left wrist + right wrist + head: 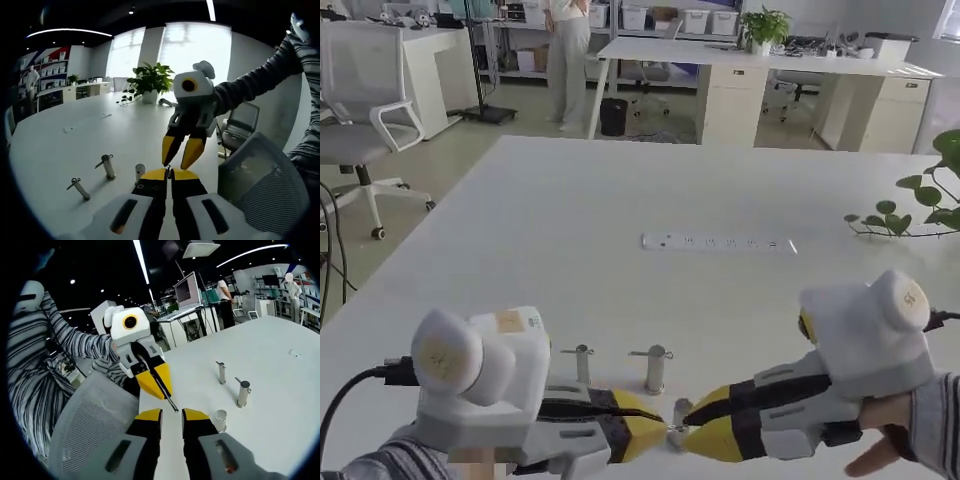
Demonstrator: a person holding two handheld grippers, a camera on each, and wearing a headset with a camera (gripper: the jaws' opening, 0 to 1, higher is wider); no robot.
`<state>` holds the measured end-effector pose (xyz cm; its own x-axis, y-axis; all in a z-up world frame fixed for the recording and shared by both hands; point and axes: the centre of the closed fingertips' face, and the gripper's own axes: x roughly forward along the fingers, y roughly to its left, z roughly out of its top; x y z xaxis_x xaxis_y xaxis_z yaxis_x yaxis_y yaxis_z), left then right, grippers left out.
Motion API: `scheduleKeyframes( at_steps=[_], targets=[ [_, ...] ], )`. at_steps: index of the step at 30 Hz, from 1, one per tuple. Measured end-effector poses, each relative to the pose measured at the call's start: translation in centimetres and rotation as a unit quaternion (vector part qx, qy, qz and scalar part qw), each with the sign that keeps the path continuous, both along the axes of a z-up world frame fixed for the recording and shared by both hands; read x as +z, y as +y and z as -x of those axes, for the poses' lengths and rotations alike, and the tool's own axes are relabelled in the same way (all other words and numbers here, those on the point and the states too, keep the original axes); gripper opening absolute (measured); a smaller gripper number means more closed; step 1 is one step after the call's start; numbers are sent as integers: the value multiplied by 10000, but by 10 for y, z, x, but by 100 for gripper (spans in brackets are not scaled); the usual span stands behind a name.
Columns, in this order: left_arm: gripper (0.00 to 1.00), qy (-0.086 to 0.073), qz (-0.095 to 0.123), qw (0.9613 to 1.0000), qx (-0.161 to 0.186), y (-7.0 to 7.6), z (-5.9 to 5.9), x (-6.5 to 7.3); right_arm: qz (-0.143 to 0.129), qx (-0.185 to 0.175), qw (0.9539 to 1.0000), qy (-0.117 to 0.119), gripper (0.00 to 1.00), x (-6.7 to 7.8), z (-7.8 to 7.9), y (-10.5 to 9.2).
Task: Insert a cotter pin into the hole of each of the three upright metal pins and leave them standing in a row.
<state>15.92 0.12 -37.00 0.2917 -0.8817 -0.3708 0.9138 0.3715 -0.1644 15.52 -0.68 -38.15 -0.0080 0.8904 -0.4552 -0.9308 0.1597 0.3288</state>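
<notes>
Three upright metal pins stand in a row near the table's front edge. Two of them carry a cotter pin through the top. The third, bare pin stands closest, between the two grippers' tips. My left gripper is shut on a thin cotter pin that pokes out of its yellow tips. My right gripper faces it tip to tip, open, with nothing between its fingers. In the left gripper view the right gripper hangs just above the left tips.
A white power strip lies mid-table. A trailing plant reaches in from the right edge. A grey mesh chair sits behind the front edge. Desks, an office chair and a standing person are far back.
</notes>
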Motion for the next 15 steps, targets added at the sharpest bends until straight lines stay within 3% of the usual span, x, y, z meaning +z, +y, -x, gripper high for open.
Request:
scheduleKeyframes(
  at_steps=[10,12,13,15],
  targets=[
    [0,32,123,9996,-271,-5,11,4,-123,211,9997,19,3,5,8,5],
    [0,79,239,9993,-279,-6,12,7,-100,271,9996,-5,3,4,10,6],
    [0,172,424,9987,-237,-8,12,11,-74,288,9996,-29,2,4,10,6],
    [0,116,306,9992,-227,-5,10,8,-85,267,9996,-90,1,5,9,7]
  ],
)
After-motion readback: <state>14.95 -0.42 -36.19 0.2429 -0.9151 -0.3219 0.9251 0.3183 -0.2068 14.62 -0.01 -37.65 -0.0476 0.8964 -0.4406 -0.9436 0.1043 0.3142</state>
